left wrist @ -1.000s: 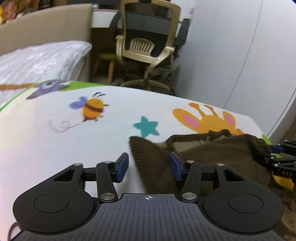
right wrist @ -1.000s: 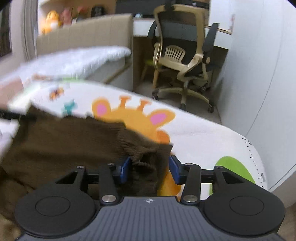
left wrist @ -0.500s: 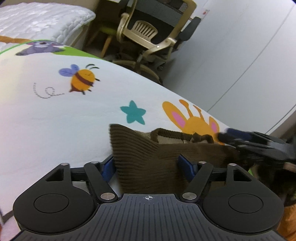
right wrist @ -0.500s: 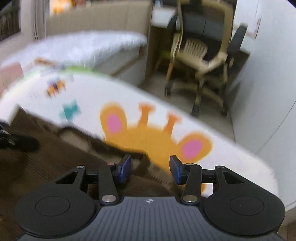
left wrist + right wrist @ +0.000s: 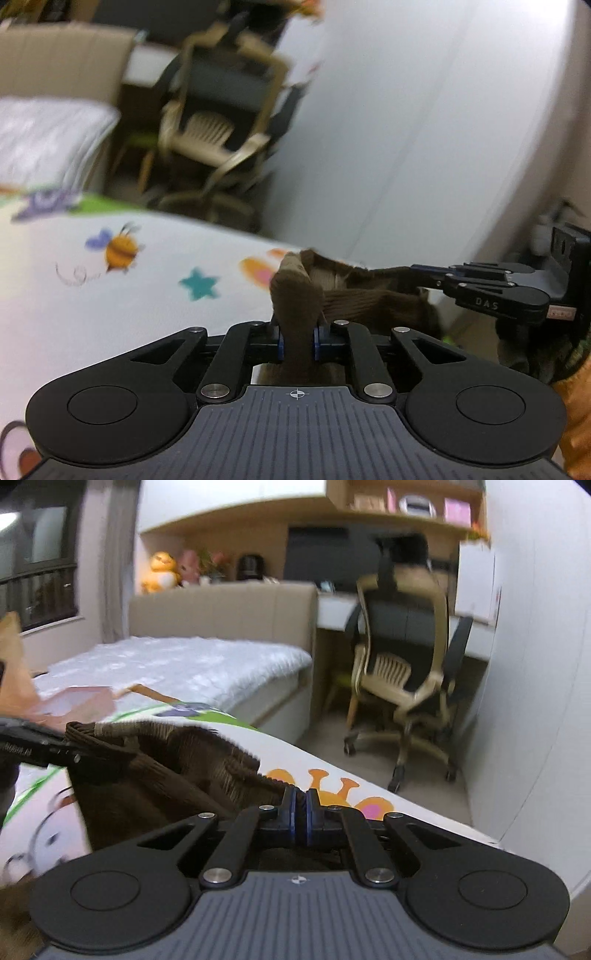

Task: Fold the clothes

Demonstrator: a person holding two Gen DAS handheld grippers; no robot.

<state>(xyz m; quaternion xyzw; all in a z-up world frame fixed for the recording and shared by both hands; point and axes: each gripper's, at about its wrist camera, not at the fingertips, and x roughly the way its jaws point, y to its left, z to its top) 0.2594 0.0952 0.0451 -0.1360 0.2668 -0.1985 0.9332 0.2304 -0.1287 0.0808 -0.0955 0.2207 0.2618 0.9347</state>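
Both clamp the brown corduroy trousers, lifted above the cartoon mat: left hand-held gripper at the 6 o'clock corner, right hand-held gripper pinching an edge. That thin right bite could slip, dropping the waistband.

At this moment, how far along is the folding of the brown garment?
Early. Done: both tongs are shut on the brown corduroy garment, left tongs on one edge, right tongs on another. In hand: it hangs stretched between them above the cartoon mat. Left: no fold is visible yet.
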